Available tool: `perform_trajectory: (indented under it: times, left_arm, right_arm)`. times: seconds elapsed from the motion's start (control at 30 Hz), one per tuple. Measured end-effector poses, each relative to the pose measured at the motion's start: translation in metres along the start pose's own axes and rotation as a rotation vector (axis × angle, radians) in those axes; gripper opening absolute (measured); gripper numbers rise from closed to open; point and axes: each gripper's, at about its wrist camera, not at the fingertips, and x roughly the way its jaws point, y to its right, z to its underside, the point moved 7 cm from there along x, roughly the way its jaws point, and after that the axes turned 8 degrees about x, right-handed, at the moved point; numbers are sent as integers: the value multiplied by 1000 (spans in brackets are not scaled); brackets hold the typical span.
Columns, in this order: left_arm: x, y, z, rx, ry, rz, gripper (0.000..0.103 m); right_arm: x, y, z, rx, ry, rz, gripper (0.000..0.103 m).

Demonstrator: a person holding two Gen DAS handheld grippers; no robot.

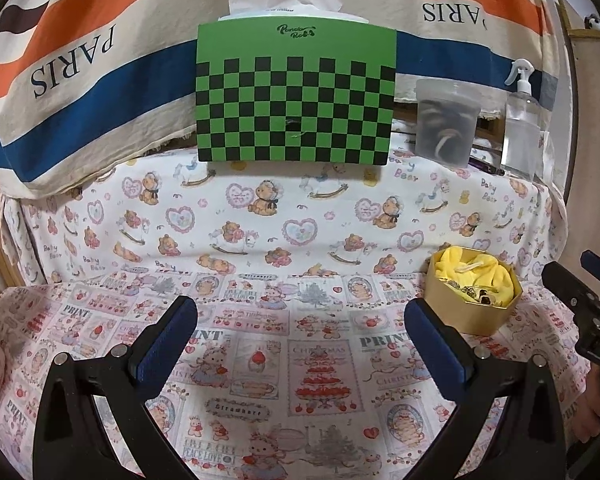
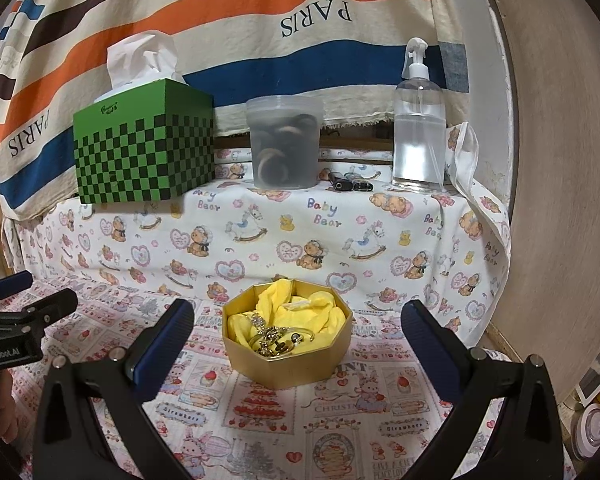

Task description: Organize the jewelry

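A gold octagonal box [image 2: 288, 368] sits on the patterned cloth, lined with yellow fabric [image 2: 300, 312]. A tangle of gold and silver jewelry [image 2: 276, 338] lies in its front part. My right gripper [image 2: 298, 320] is open and empty, its fingers on either side of the box, a little short of it. My left gripper [image 1: 300, 316] is open and empty over the bare cloth, left of the box [image 1: 474, 300]. The right gripper's body [image 1: 596, 308] shows at the right edge of the left wrist view.
On a raised shelf at the back stand a green checkered tissue box [image 2: 144, 148], a clear tub of hair ties [image 2: 284, 144], a spray bottle [image 2: 418, 120] and two small dark items [image 2: 350, 182]. A striped cloth hangs behind. A wooden panel [image 2: 560, 200] stands at the right.
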Motion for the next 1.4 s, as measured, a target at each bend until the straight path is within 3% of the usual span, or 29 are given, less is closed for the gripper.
perform_trajectory:
  times: [1.4]
  left_arm:
    - [-6,1,-1,14,29,-16,103]
  right_arm:
    - [2,0,3,1,-13,-2,103]
